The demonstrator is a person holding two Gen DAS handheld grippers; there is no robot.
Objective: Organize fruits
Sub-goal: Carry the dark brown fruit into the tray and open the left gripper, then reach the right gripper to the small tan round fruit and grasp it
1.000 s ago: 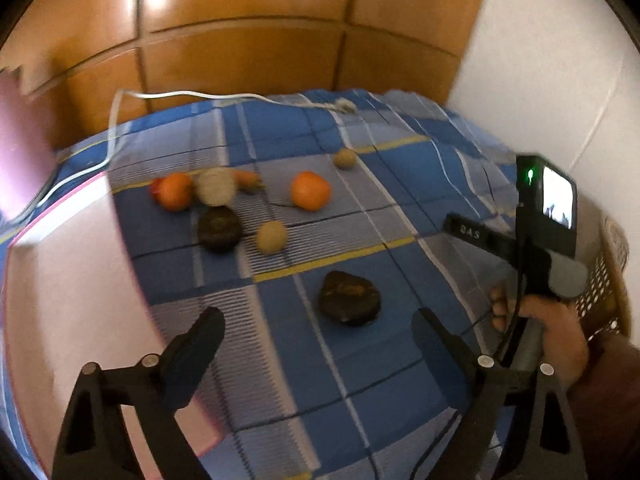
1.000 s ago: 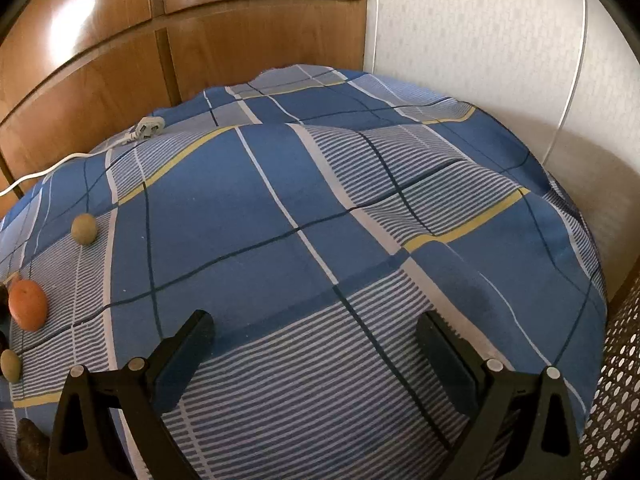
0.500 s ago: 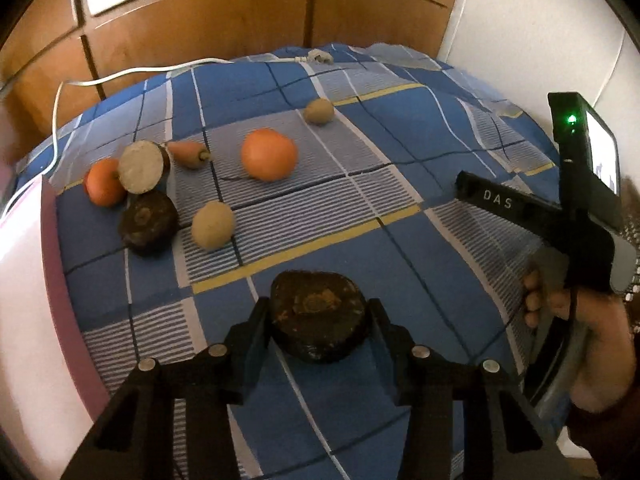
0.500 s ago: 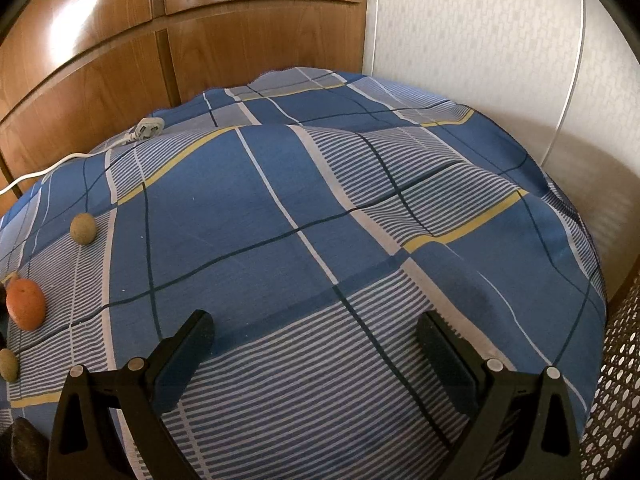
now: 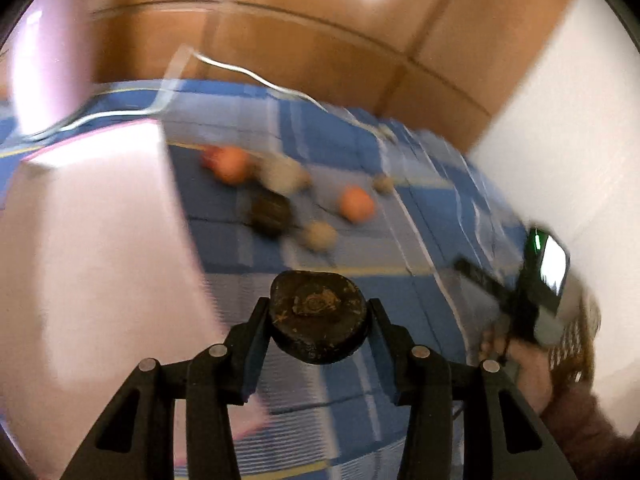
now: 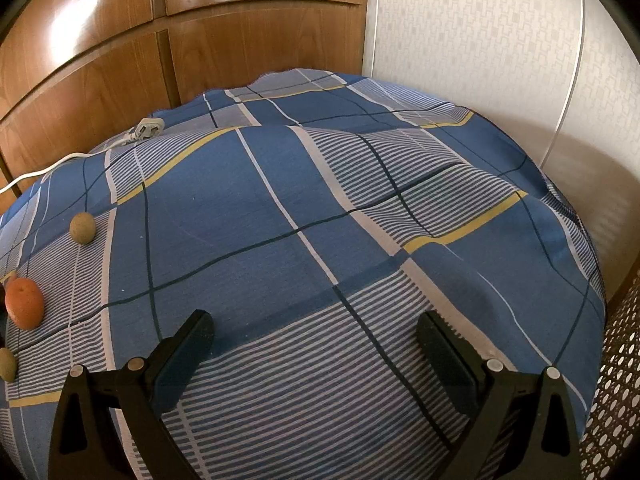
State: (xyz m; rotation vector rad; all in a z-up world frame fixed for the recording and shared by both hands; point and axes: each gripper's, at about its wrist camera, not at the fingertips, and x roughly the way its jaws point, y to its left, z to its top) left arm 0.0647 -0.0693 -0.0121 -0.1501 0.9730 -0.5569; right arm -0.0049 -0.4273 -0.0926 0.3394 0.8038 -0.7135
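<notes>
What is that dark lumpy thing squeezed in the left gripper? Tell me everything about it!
The dark fruit is brown-black, flattish and rounded, with a rough, crusty top showing paler brown patches. It looks hard and wrinkled. The left gripper clamps it from both sides, a black finger against each flank, above the blue checked sheet. Nothing else touches it.

Right gripper [image 6: 314,350] hangs over the plaid bedspread [image 6: 280,208], jaws wide apart, nothing between them. Orange [image 6: 24,302] sits at the bedspread's left edge, a tan round fruit [image 6: 83,228] beyond it, another tan one [image 6: 6,364] nearer the camera. White plug and cord [image 6: 146,130] lie on the bedspread's far-left corner. Perforated basket [image 6: 616,380] touches its right edge.
</notes>
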